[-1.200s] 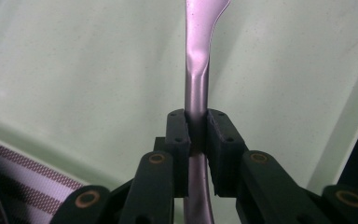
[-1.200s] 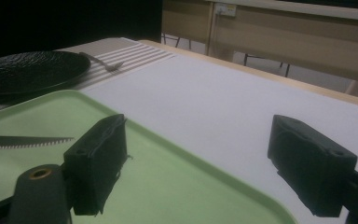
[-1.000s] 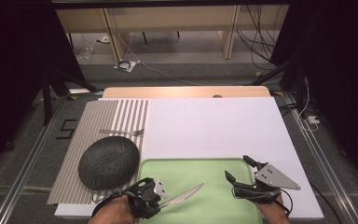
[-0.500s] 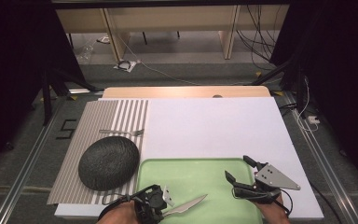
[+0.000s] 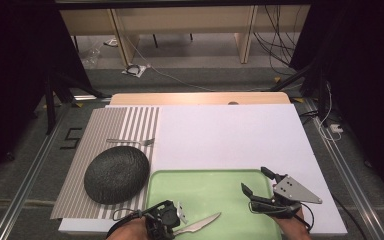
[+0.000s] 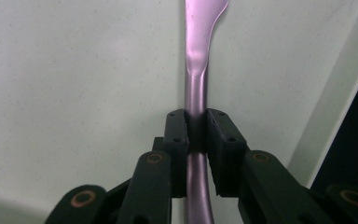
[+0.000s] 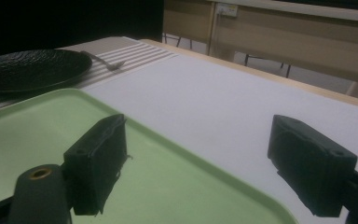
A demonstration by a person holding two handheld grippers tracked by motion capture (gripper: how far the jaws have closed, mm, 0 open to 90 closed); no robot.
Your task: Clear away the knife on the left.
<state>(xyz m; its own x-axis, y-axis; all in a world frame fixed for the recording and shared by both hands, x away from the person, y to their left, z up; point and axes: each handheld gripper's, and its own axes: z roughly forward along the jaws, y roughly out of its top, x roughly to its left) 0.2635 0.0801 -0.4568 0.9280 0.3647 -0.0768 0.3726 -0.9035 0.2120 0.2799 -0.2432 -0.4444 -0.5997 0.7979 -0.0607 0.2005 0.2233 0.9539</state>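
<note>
1. Currently the left gripper (image 5: 177, 225) sits at the near edge of the table (image 5: 230, 135), over the near left corner of the green tray (image 5: 205, 192). Its jaws are clamped on the handle of a knife (image 5: 197, 225).
2. Left gripper view: the knife (image 6: 196, 70) runs straight up between the two pads (image 6: 176, 135); the blade is above the pale tray surface (image 6: 74, 93).
3. High view: the knife blade points right and slightly away, over the tray's near edge.
4. Right gripper (image 5: 260, 182) is at the tray's near right corner, jaws spread wide, nothing between them. Right gripper view: one pad (image 7: 95, 163) is over the tray (image 7: 177, 186), the other over the white table top (image 7: 223, 98).
5. Black plate (image 5: 116, 174) lies on the striped mat (image 5: 105, 130) at the table's left side, just beside the tray's left edge.
6. Fork (image 5: 130, 141) lies on the mat, just beyond the plate, tines toward the right.
</note>
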